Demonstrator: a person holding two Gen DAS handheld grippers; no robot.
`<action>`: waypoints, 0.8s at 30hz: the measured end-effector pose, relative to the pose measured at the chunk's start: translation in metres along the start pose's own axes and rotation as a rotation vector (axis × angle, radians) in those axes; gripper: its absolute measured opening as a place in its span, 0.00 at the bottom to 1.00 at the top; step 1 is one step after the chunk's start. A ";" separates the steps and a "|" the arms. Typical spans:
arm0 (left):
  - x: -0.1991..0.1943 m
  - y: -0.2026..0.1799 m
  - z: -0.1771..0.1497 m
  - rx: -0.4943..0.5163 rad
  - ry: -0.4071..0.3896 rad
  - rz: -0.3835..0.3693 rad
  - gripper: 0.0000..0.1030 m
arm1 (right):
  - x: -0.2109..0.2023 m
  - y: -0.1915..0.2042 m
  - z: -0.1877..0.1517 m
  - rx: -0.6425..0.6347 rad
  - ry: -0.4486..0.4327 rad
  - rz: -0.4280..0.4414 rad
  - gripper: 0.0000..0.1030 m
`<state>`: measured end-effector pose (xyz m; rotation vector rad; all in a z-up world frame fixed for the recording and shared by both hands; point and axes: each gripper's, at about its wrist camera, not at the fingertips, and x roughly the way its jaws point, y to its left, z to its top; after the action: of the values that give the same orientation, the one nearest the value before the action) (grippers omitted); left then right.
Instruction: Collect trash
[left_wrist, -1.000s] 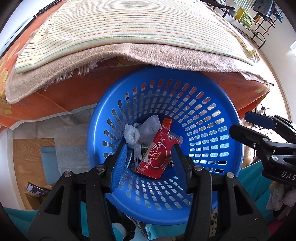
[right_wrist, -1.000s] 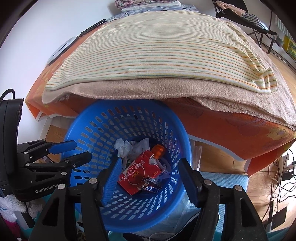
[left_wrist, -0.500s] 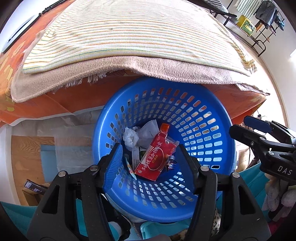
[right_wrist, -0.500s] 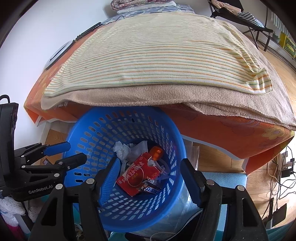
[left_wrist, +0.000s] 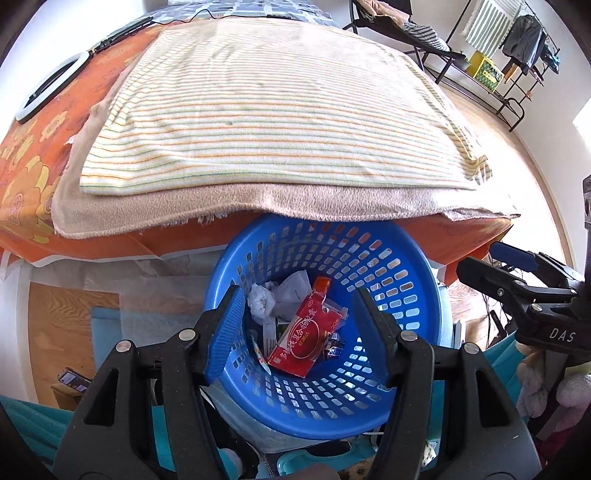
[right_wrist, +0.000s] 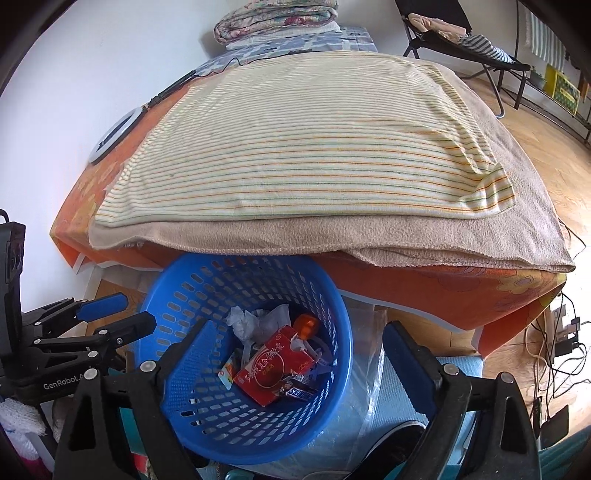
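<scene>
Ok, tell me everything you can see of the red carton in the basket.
The red carton is a flattened cardboard drink box, red with a gold ring and white characters, its white spout end torn open. It lies tilted on the floor of the blue basket, on top of the other litter: crumpled white tissue behind it, an orange cap by its top, a candy wrapper at its lower edge. Neither claw touches it.

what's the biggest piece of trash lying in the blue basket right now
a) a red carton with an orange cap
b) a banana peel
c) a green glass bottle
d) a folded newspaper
a: the red carton with its orange cap lies in the blue basket beside crumpled white tissue and a small candy wrapper; no bottle, peel or newspaper shows there.
</scene>
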<state>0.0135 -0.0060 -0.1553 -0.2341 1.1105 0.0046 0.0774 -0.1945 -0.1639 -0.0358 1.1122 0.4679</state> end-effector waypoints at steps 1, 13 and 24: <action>-0.005 -0.001 0.003 -0.001 -0.013 -0.002 0.64 | -0.002 -0.001 0.001 0.003 -0.003 0.002 0.91; -0.058 -0.017 0.035 -0.002 -0.169 -0.038 0.77 | -0.038 0.000 0.023 0.000 -0.103 0.022 0.93; -0.100 -0.024 0.055 -0.006 -0.274 -0.042 0.83 | -0.076 0.008 0.044 -0.029 -0.206 0.032 0.97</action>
<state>0.0198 -0.0074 -0.0387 -0.2538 0.8332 0.0026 0.0843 -0.2021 -0.0762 0.0054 0.9046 0.5050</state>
